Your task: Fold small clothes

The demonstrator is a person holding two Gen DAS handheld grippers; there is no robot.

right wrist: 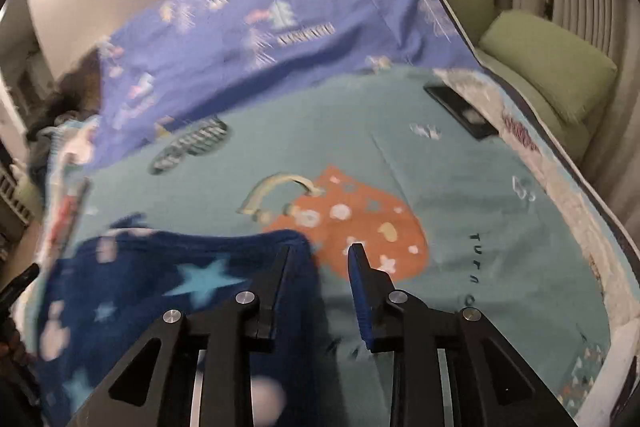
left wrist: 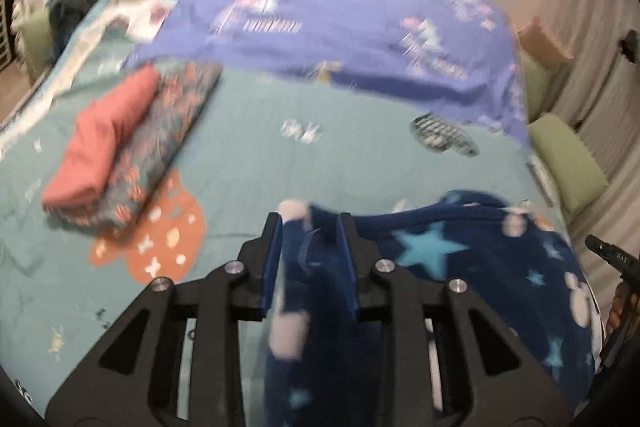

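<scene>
Two pairs of jaws are seen at a narrow gap. Between the pads of the left gripper a fold of the dark blue star-print fleece garment is bunched and appears to be held. At the right gripper the fleece lies against the left pad only; the other pad stands apart with the teal bed cover showing through the gap, so no firm hold is seen there. The garment is spread low between both grippers, over the near part of the bed.

A lopsided lift is the likely fault: if only one corner is carried, the fleece could sag and the fold be skewed. Thick pile could also slip from a shallow pinch. Further out, the folded pink and patterned pieces lie well apart to the left, so a swung hem is unlikely to reach them.
</scene>
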